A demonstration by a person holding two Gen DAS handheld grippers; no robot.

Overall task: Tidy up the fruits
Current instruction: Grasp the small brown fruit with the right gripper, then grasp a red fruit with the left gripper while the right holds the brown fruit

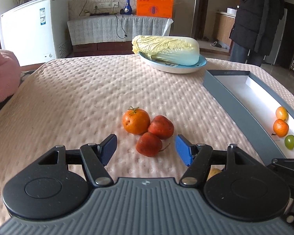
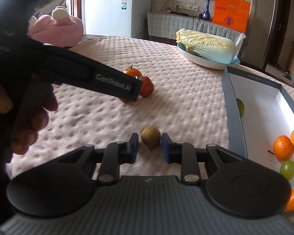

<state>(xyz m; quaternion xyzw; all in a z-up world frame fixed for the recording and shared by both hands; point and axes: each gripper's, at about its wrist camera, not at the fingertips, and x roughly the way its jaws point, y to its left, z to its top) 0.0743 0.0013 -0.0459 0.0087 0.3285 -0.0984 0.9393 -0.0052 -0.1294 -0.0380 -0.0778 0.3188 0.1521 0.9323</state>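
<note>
Closing on a small brown fruit [image 2: 151,139], the right gripper [image 2: 150,146] had its blue pads against the fruit's two sides, so the pick looked made but not yet lifted. That fruit sat on the quilted table cover [image 2: 186,101] near the front edge, just beside the long wall of the grey box [image 2: 236,121], where oranges and green fruits already lay. The left gripper [image 1: 146,149] stood wide, its pads flanking but not touching the nearer red fruit [image 1: 148,144], which touched a second red fruit [image 1: 161,126] and an orange [image 1: 136,120] near the middle of the cover.

The step in hand appeared to be gathering loose fruit into the box. Next, the right gripper would need to rise over the box wall and release on the bare white floor beyond. The left would need to close without nudging the neighbours. The cover lay open on the left side; a cabbage on a plate [image 1: 202,61] stood well apart at the far edge.
</note>
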